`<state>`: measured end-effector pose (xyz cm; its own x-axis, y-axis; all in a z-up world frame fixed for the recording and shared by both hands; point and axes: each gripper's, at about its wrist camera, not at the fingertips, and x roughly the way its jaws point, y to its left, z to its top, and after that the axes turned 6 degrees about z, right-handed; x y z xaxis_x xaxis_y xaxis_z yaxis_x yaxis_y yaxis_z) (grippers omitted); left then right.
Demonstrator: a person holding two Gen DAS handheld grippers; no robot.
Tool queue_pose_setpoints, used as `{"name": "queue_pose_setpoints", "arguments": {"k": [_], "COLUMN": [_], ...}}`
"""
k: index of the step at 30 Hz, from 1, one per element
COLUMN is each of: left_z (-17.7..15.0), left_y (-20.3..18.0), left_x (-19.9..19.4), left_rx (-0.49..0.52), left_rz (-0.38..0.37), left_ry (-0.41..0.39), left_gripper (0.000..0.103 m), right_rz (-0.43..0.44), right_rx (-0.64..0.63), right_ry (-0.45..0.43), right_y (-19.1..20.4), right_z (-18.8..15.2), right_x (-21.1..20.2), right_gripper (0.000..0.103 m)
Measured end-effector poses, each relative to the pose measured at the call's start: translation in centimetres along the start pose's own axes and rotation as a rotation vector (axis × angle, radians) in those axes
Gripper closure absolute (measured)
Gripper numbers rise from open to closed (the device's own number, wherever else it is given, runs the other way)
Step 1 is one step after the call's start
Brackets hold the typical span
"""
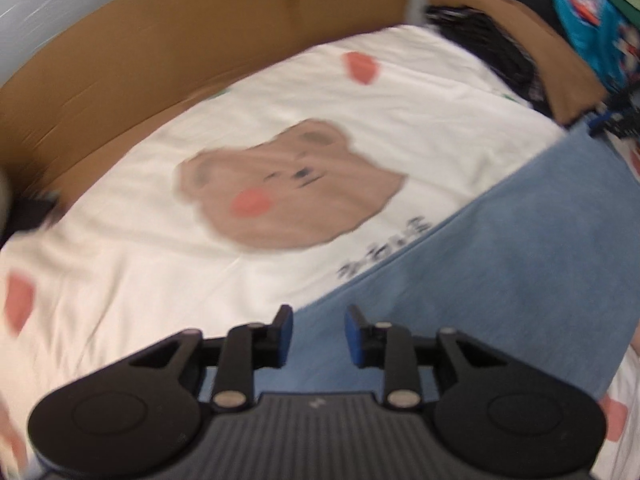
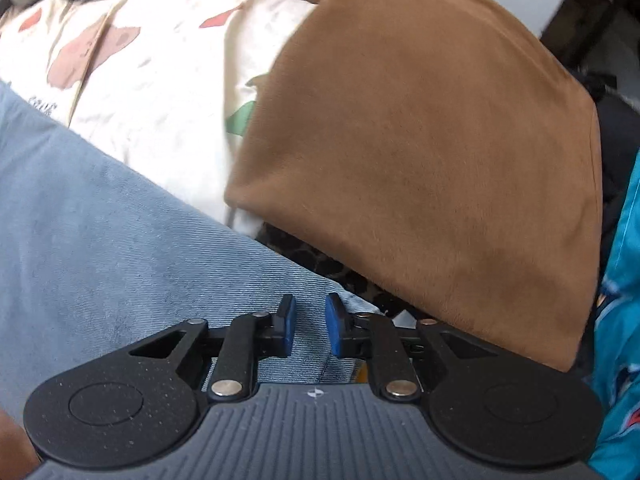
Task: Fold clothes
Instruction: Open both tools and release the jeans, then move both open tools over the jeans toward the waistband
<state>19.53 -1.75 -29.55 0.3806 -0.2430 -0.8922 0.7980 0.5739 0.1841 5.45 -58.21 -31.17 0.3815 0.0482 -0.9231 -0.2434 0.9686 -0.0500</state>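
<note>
A light blue denim garment [image 1: 500, 264] lies flat on a white sheet printed with a brown bear [image 1: 288, 188]. My left gripper [image 1: 319, 330] is open and empty, hovering over the denim's left edge. In the right wrist view the same denim [image 2: 120, 240] fills the lower left. My right gripper [image 2: 310, 326] is open, its blue pads [image 2: 334, 330] apart just above the denim near its edge, holding nothing.
A folded brown plush garment [image 2: 420, 152] lies right beside the denim, over a leopard-print item [image 2: 320, 260]. A cardboard wall [image 1: 160, 52] borders the sheet at the back left. Dark and teal clothes [image 1: 592, 28] pile at the back right.
</note>
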Motion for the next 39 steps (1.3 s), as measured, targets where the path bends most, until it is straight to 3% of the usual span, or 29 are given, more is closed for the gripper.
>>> {"name": "queue_pose_setpoints", "arguments": {"k": [1, 6, 12, 24, 32, 34, 39], "left_z": [-0.6, -3.5, -6.3, -11.1, -12.9, -13.0, -12.1], "left_y": [0.7, 3.4, 4.7, 8.5, 11.8, 12.8, 14.5], "left_x": [-0.2, -0.7, 0.1, 2.1, 0.2, 0.4, 2.1], "left_rx": [-0.032, -0.164, -0.298, -0.541, -0.621, -0.634, -0.606], "left_rz": [0.022, 0.107, 0.194, 0.406, 0.565, 0.573, 0.591], "left_ry": [0.01, 0.031, 0.023, 0.029, -0.016, -0.018, -0.016], "left_gripper": [0.063, 0.062, 0.057, 0.057, 0.05, 0.049, 0.049], "right_rz": [-0.008, -0.044, -0.012, 0.158, 0.237, 0.247, 0.291], "right_rx": [0.003, 0.017, 0.02, 0.042, 0.057, 0.059, 0.032], "right_ry": [0.005, 0.029, 0.006, -0.071, -0.06, -0.054, -0.06], "right_y": [0.0, 0.1, 1.4, 8.9, 14.3, 15.2, 17.8], "right_z": [0.0, -0.1, 1.0, 4.3, 5.5, 5.7, 7.1], "right_x": [0.0, 0.2, -1.8, -1.9, -0.4, 0.2, 1.1], "right_gripper": [0.091, 0.09, 0.089, 0.088, 0.085, 0.08, 0.08]}}
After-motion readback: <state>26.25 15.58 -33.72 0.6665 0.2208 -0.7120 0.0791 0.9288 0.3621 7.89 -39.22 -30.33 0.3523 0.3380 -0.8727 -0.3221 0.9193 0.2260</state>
